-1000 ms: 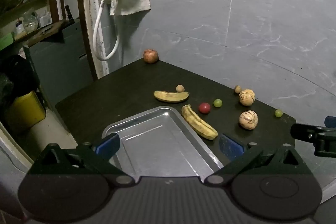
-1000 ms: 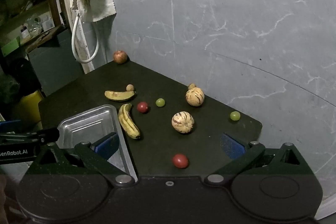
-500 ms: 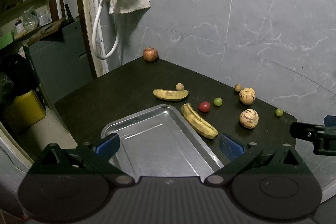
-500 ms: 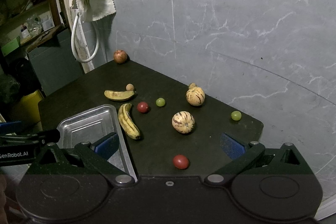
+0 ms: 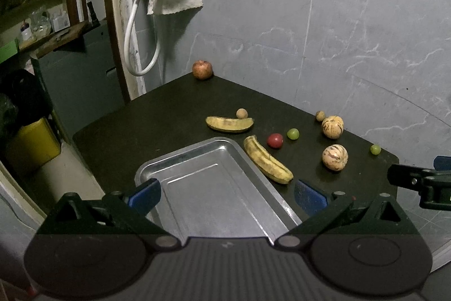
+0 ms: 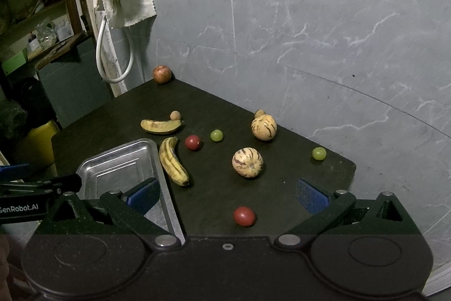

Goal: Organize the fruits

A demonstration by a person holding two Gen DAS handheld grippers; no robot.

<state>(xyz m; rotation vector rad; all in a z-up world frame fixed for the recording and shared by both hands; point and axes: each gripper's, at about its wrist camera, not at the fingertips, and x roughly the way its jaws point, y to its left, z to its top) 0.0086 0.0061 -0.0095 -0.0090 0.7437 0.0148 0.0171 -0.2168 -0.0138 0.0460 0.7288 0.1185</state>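
Your right gripper (image 6: 227,195) and left gripper (image 5: 227,192) both gape, holding nothing; fruit lies scattered on the surface (image 6: 126,109), metal tray (image 5: 203,182) near-left unfilled; round cherry tomato (image 6: 244,215) nearest you may roll if nudged.

Shiny metal tray (image 5: 197,160) on a matt dark table (image 5: 157,114); marbled grey wall (image 5: 352,19).

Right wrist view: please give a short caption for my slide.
Open right tool above a dark table with scattered fruits beside an empty metal tray.
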